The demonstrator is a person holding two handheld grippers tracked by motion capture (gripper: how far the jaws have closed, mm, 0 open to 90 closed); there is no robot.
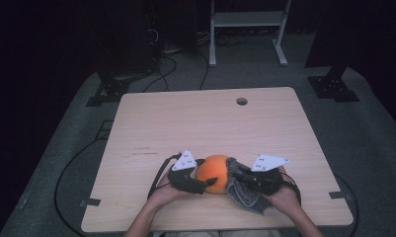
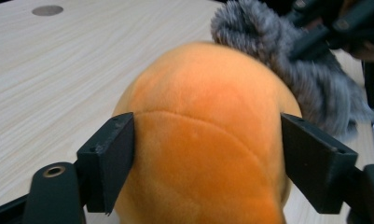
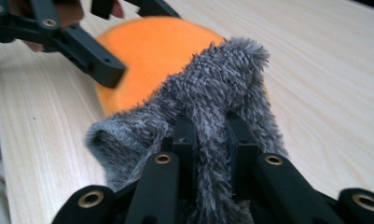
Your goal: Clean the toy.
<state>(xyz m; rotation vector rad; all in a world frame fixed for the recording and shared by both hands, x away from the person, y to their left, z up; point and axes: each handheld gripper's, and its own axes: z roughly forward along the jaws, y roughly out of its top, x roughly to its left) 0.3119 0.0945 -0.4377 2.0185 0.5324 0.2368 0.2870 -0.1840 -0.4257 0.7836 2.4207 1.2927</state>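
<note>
You are working close to the near edge of the pale wooden table (image 1: 151, 118), about midway along it, with both forearms coming in over that edge. Your right gripper (image 3: 211, 140) is clamping a fold of the shaggy grey plush cloth (image 3: 212, 93) tightly between its jaws, and the rest of that cloth is trailing down toward the near edge in the high view. Just beyond the pinched fold, the cloth is lying against the round orange plush ball (image 2: 203, 140), draping over its far side as the left gripper view shows it.

Your left gripper (image 2: 208, 154) is straddling the ball, one jaw on each flank. The jaws are standing right at the fabric, but whether the pads are actually pressing in cannot be told, so treat that hold as uncertain.

You seem to be drawing the grey cloth over the orange ball, or peeling it away; which of the two is not clear. Either way, the next move is calling for a firm squeeze on the ball first, so that it is not rolling while your right gripper is pulling. Farther off, the table is running bare to the round cable hole (image 1: 242, 101) near its far edge.
</note>
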